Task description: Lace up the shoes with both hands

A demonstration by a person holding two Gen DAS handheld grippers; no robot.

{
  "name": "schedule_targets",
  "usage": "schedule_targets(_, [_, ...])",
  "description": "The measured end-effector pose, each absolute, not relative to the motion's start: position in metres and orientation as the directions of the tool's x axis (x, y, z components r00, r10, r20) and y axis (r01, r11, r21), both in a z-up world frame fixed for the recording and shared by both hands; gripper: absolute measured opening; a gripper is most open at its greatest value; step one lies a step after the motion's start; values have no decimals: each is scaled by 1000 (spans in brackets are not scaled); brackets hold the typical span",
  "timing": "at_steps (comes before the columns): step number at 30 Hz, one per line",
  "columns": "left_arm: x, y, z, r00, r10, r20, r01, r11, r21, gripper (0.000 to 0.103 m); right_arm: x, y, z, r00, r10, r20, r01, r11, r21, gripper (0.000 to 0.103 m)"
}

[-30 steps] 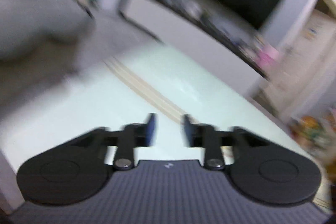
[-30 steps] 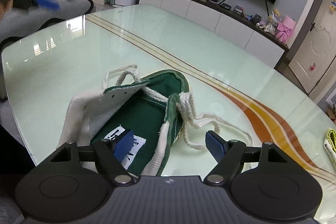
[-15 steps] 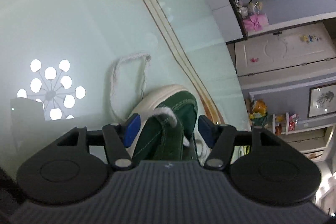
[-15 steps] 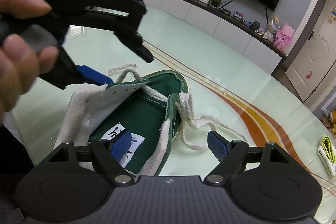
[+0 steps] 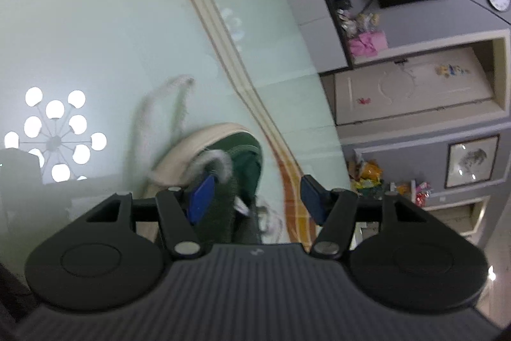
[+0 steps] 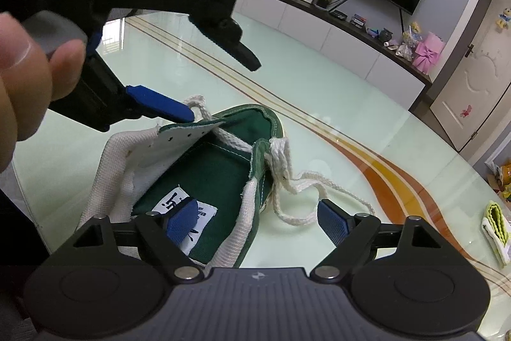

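A green canvas shoe with a white lining (image 6: 204, 178) is laid on a pale green glass table (image 6: 319, 104). The left gripper (image 6: 220, 88) is held spread above its white cotton lace (image 6: 198, 107). The right gripper (image 6: 257, 221) is likewise spread wide, straddling the shoe's right wall.

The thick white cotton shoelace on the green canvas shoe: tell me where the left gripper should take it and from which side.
Grip the thick white cotton shoelace at the raised loop over the left edge of the green canvas shoe, near the toe. It stands clear of the canvas there. Probably best to come from above and the left, where the left gripper hangs with its jaws open.
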State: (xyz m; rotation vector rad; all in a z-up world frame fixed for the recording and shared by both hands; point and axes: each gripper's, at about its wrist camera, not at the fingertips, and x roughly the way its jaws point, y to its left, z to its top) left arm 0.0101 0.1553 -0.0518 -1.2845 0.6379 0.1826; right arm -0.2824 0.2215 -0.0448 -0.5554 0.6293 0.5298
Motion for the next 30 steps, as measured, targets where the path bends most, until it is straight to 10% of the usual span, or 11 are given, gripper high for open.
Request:
schedule_targets(12, [22, 154, -70, 813, -191, -550, -486, 298, -822, 57, -284, 223, -45, 695, 288, -658, -604, 730, -319, 86])
schedule_targets(23, [23, 157, -84, 809, -187, -557, -468, 370, -803, 4, -295, 231, -39, 730, 332, -598, -618, 694, -368, 82])
schedule_targets(30, [21, 164, -84, 816, -192, -545, -438, 410, -800, 3, -297, 239, -42, 684, 377, -624, -667, 670, -327, 50])
